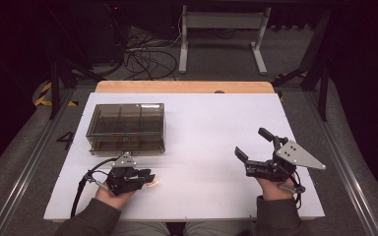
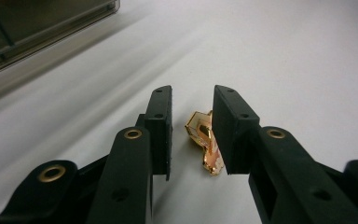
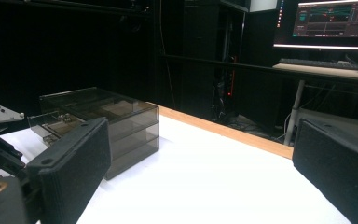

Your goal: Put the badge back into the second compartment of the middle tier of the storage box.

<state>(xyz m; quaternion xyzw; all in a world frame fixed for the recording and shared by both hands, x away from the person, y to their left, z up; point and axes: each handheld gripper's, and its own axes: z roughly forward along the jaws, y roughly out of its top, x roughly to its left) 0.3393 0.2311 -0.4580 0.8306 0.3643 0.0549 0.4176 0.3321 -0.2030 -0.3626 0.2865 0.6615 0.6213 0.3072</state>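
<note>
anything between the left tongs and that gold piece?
Nothing visible. In the left gripper view the gold metal piece lies on the white tabletop, already between the jaws of the left tongs. A gap shows beside one pad; contact with the other is hidden.

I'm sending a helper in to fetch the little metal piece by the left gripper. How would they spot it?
Start at the smoky drawer box on the white table. Just in front of it sits the left gripper, and the metal piece lies on the table between its jaws. It is small, shiny and gold-coloured, with bent edges.
</note>
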